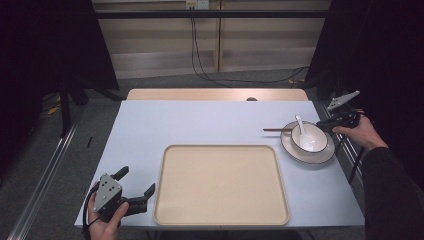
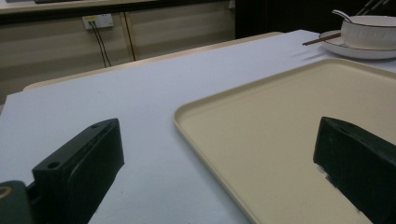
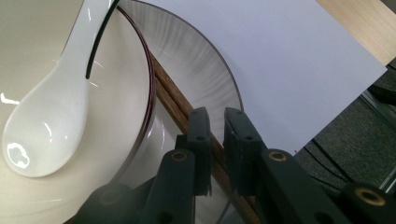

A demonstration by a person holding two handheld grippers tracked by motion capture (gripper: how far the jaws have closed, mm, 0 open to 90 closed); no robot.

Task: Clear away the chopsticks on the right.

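Chopsticks (image 3: 175, 100) lie across the plate (image 1: 287, 145), beside the bowl (image 1: 316, 134), right of the tray (image 1: 220, 185) on the white tabletop (image 1: 200, 125). Right claw (image 3: 216, 126) nearly closed around them; left claw (image 1: 136, 181) spread wide at tray's left edge.

The tray (image 1: 221, 185) lay on the table (image 1: 150, 125), at its near middle. Right of the tray and farther back sat the plate (image 1: 327, 155), with the bowl (image 1: 316, 135) on it and the spoon (image 1: 301, 126) in the bowl. The chopsticks (image 1: 276, 129) rested across the plate, reaching out leftward behind the tray's far right corner.
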